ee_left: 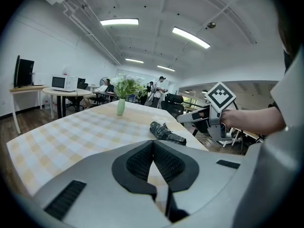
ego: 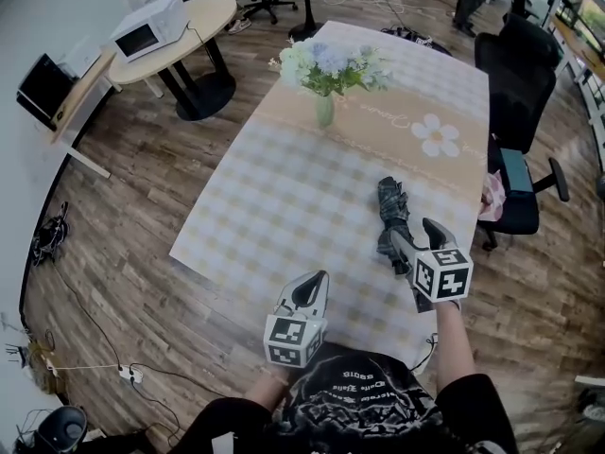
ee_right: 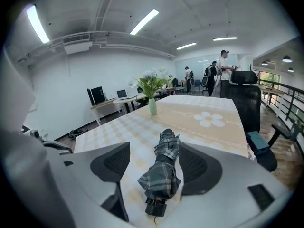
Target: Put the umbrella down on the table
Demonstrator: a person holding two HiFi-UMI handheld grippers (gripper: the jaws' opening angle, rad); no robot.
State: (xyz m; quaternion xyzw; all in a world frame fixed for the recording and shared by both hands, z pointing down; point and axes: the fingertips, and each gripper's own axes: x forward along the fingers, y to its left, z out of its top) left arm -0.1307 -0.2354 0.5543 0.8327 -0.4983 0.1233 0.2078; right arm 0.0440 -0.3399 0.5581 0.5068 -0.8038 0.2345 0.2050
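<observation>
Found folded plaid umbrella [ego: 391,218] lying flat on checked table [ego: 274,206], right gripper [ego: 414,232] released with jaws wide and clear of it, left gripper [ego: 317,283] clenched empty.

The umbrella [ego: 391,218] is dark grey-green plaid crossed by pale lines, with a black handle end. The worktop [ego: 265,216] wears a pale yellow and white check. Across the upper middle of the head view runs a tan band with a white daisy [ego: 437,136]. The vase [ego: 324,112] is pale green, its flowers [ego: 331,64] white and pale blue. The left tool [ego: 317,282] and right tool [ego: 414,233] are grey with black pads and black-and-white marker cubes. The floor [ego: 123,244] is brown wood planking.
</observation>
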